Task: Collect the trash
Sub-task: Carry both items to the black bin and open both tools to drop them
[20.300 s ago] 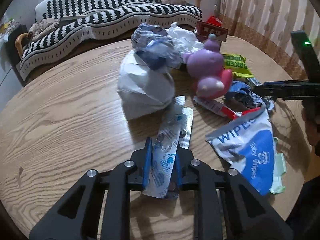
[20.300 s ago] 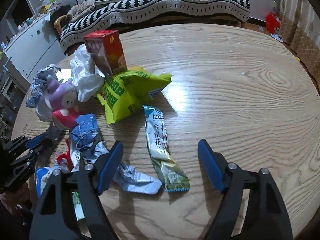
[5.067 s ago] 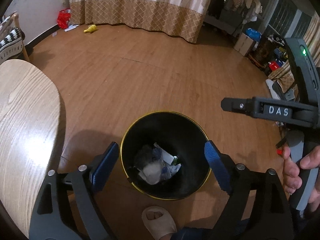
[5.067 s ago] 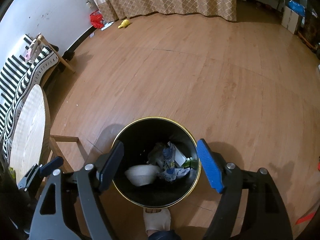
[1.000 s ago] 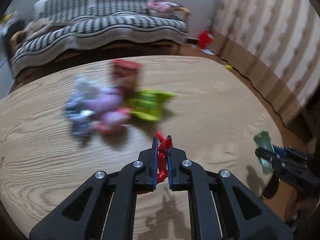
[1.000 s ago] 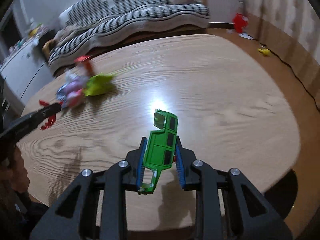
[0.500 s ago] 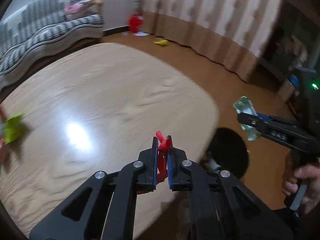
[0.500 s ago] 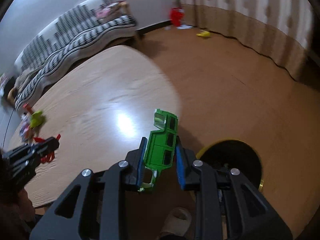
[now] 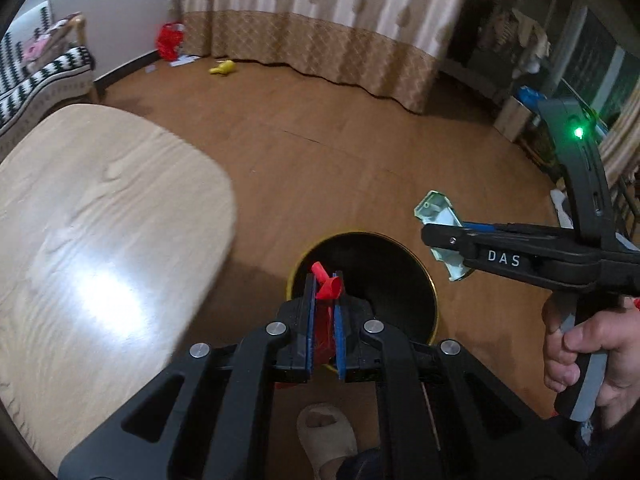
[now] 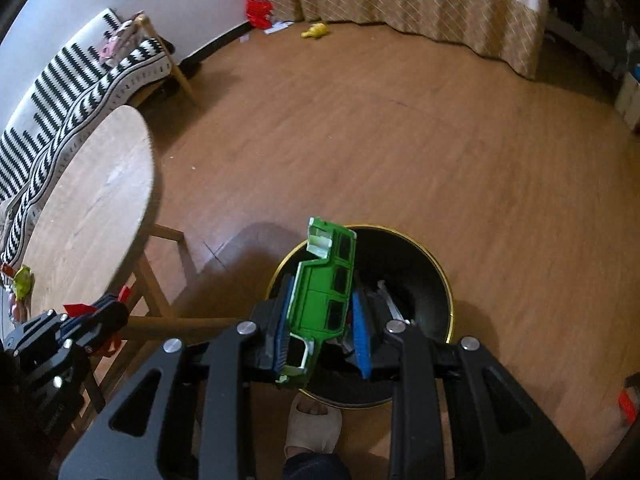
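Both grippers over bin [image 10: 444,280], loads unreleased: L gripper [image 9: 324,320] clamps red scrap [image 9: 326,286]; R gripper [image 10: 322,320] pinches green shell [image 10: 326,284]. Some trash already binned; more left on table [image 10: 100,208].

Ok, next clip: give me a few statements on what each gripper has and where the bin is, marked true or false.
1. The left gripper is shut on a red scrap. True.
2. The right gripper is empty. False: it is shut on a green toy car shell.
3. The bin stands on the table. False: it stands on the floor, beside the table.
4. The bin already holds some trash. True: pieces show inside it in the right wrist view.
5. A slippered foot is near the bin's rim. True.
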A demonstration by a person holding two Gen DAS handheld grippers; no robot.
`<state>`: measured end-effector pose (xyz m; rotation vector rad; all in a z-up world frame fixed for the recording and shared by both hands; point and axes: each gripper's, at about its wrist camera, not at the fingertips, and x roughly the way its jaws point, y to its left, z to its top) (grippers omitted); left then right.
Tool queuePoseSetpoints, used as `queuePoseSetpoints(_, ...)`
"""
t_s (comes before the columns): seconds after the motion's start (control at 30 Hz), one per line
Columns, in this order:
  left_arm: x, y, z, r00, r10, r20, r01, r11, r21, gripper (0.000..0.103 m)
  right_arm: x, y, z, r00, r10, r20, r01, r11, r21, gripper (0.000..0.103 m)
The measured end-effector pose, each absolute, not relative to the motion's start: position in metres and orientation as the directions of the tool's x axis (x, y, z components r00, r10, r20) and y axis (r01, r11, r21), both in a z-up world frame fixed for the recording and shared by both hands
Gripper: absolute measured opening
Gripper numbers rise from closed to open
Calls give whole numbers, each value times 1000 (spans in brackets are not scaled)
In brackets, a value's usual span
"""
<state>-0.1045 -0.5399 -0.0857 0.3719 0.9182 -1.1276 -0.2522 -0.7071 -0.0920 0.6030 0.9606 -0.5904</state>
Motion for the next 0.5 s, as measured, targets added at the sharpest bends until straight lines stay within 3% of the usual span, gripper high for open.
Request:
queuePoseSetpoints(0.33, -110, -566, -96, 80, -612, -787, 903, 379, -203, 7, -260, -716, -94, 431, -199, -880, 720, 663, 203, 28)
queuePoseSetpoints(0.37, -110, -565, -97, 77, -612, -787, 903, 378, -206, 7, -261, -718, -94, 429, -200, -881, 724, 659, 203, 32)
queuePoseSetpoints(0.43, -110, -567, -99, 73, -612, -788, 903, 376, -209, 7, -260, -721, -94, 431, -207, -878, 733, 648, 207, 53)
queuePoseSetpoints(0.5, -110, -571, -101, 69, -610, -789, 903, 374, -210, 7, -262, -722, -91, 433, -227, -872, 744, 637, 204, 62)
